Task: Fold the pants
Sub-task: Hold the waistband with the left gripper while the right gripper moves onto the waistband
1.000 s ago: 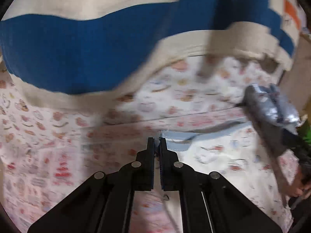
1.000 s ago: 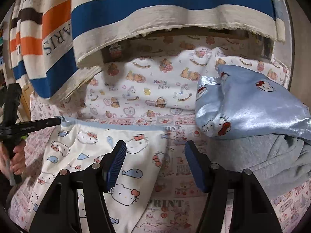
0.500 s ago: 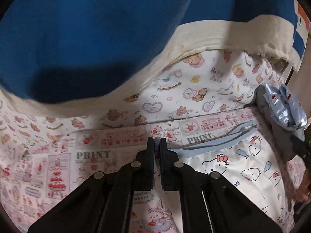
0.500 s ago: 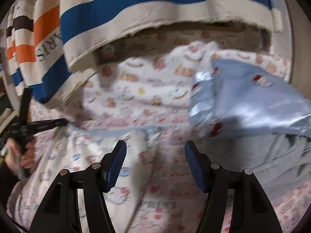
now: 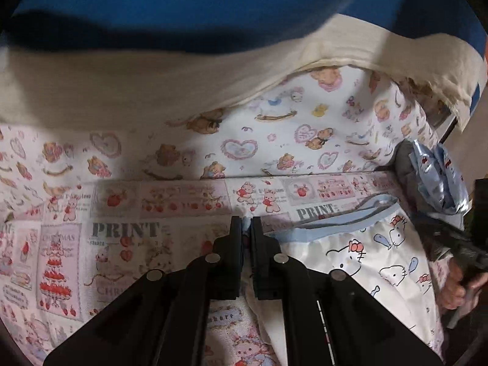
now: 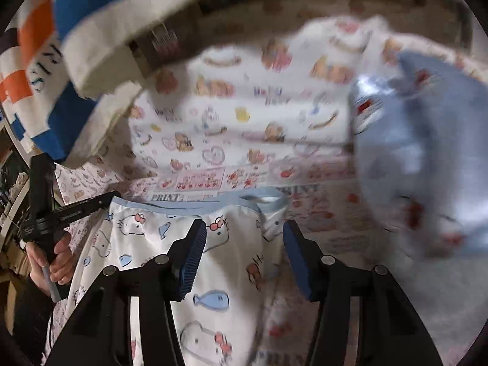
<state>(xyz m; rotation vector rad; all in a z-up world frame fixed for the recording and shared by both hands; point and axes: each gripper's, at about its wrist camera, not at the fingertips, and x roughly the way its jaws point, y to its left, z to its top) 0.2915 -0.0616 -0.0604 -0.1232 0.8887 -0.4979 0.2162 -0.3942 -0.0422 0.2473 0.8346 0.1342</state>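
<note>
White pants with a cat and fish print and a light blue waistband lie flat on a patterned bed sheet. In the left wrist view the pants lie to the right. My left gripper is shut on the left corner of the waistband. It also shows in the right wrist view at the waistband's left end. My right gripper is open, low over the right end of the waistband, with nothing between its fingers.
A striped blue, cream and orange towel hangs over the back. A shiny light blue garment lies on grey cloth at the right. It also shows in the left wrist view.
My left gripper has pulled the waistband corner left and down onto the sheet, flattening the pants. My right gripper has moved forward and left to the right end of the waistband.
</note>
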